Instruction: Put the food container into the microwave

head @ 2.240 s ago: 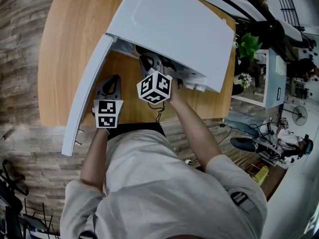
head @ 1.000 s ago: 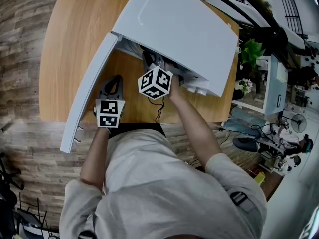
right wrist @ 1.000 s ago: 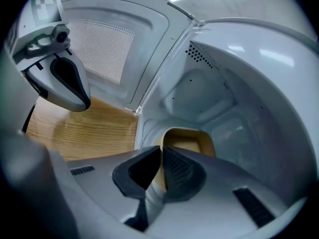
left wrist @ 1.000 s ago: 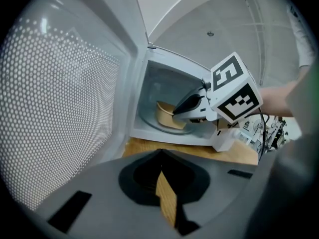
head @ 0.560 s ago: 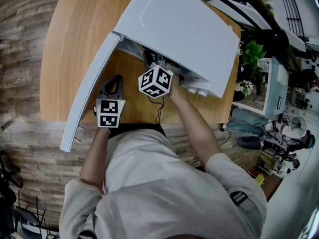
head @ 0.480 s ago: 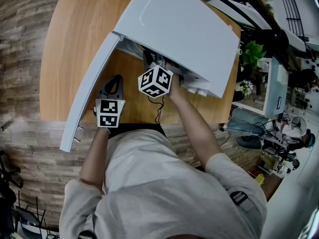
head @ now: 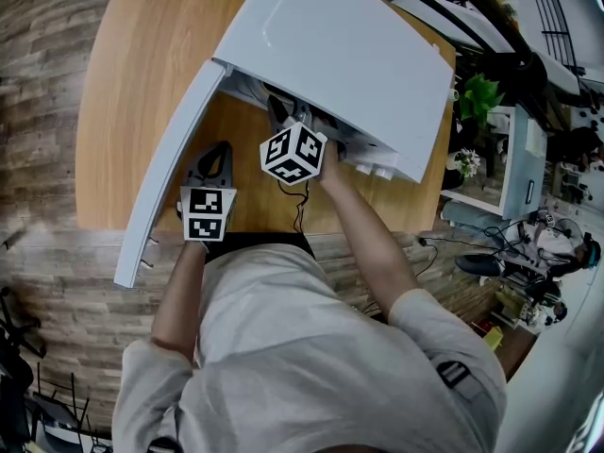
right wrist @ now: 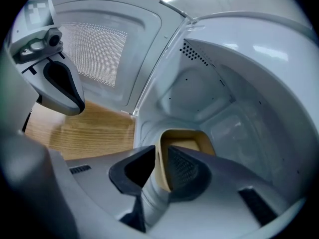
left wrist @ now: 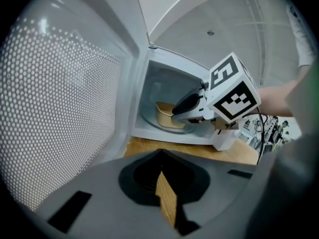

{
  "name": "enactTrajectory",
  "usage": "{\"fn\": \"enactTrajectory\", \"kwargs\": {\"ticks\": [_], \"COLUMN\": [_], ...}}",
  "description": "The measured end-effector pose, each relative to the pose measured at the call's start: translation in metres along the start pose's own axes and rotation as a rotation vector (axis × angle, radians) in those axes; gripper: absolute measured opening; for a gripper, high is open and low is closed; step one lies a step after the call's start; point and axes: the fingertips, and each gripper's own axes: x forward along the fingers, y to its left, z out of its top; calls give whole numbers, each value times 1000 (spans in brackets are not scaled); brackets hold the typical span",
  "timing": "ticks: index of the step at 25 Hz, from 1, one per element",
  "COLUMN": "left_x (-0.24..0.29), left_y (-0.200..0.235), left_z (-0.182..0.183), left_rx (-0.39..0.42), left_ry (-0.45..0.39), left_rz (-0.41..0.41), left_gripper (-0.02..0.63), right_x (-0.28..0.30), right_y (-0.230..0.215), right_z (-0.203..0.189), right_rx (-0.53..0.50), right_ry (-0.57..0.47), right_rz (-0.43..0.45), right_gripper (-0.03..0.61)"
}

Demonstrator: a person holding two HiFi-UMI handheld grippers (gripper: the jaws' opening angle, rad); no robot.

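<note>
Right gripper (right wrist: 160,164): jaws clamped on the near wall of the tan food container (right wrist: 188,139), one jaw outside the wall and the other down inside the tub. The tub is open-topped, a rounded rectangle.

The container is inside the microwave (head: 344,50) cavity, lower centre of the right gripper view. In the left gripper view it sits over the glass turntable (left wrist: 147,122), left of centre in the cavity. Can't tell whether it rests on the glass or is held just above it.

The microwave door (head: 168,163) is swung wide open, hinged at the cavity's left edge. In the head view it runs diagonally from upper centre to lower left. Its perforated mesh window fills the left half of the left gripper view.

Left gripper (left wrist: 162,164): jaws drawn almost together, with only a thin sliver of wood showing between them. It's empty. It is outside the cavity, above the wooden table (head: 123,74), between the open door and the right gripper, and points at the microwave opening.

In the head view the right gripper's body is at the cavity mouth, frame centre, with its jaws hidden under the microwave top. The person's right forearm (head: 363,225) runs from it toward lower right.

A potted plant (head: 477,92) stands past the table at the right edge.
</note>
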Motion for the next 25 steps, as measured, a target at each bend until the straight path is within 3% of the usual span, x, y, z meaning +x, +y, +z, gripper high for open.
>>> {"fn": "enactTrajectory", "kwargs": {"ticks": [25], "left_x": [-3], "left_y": [-9], "left_z": [9], "left_rx": [32], "left_ry": [-10], "left_rz": [-56], "left_gripper": [12], "right_x": [-35], "right_y": [7], "right_z": [-3], "right_rx": [258], "right_ry": [-48], "right_rz": [-46], "right_gripper": [74]}}
